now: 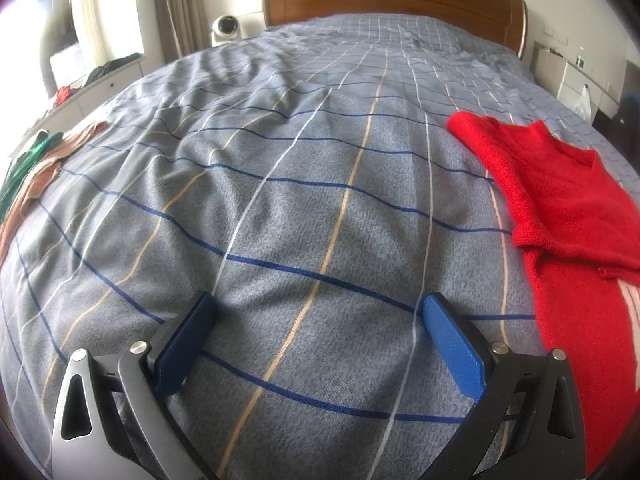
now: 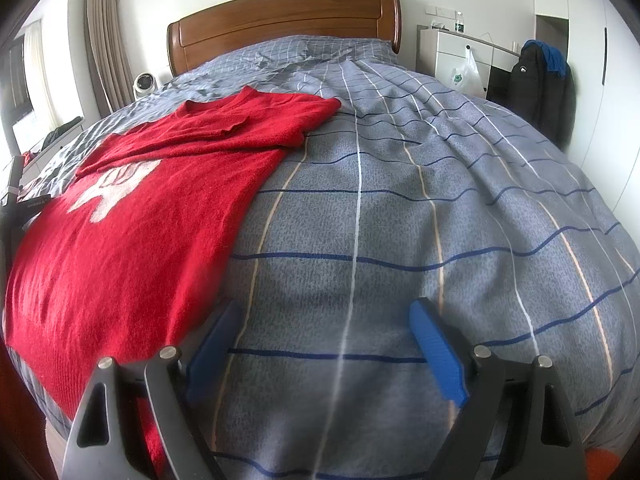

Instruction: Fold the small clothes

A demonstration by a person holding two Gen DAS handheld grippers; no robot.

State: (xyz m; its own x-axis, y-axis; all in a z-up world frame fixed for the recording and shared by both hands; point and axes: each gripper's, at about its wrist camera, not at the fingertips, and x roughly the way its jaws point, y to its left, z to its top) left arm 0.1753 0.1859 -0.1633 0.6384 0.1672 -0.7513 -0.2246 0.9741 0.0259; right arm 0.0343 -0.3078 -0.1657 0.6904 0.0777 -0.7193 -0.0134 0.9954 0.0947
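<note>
So it's a bedroom, everything happening on a big bed (image 2: 400, 240) with a grey-blue checked duvet, a bit rumpled. Nearest in the left wrist view, the left gripper (image 1: 316, 312) has its blue fingers spread wide apart with nothing but duvet between them. Same story for the right gripper (image 2: 324, 320), fingers wide apart and empty, hovering low over the cover. The thing to fold is a red sweater (image 2: 140, 208) with a white pattern on the front, lying flat just left of the right gripper's fingers, its hem at the near edge of the bed and the neck pointing toward the headboard; from the left gripper it sits off to the right of the fingers (image 1: 560, 200). One sleeve already looks folded across the chest, so my guess is the fold is partly started and neither gripper has hold of anything right now. Next move probably means bringing both sets of fingers in over the sweater and pinching an edge or the hem, gripping the knit alone without grabbing the duvet under it. Further out, left of the left fingers, there's a little pile of green and tan clothes (image 1: 32, 168) at the bed's edge, maybe next in line. Far end is a wooden headboard (image 2: 280, 16), a small white fan (image 2: 144, 82) beside it, curtains, white drawers and a dark jacket (image 2: 540, 80) hanging on the right.
</note>
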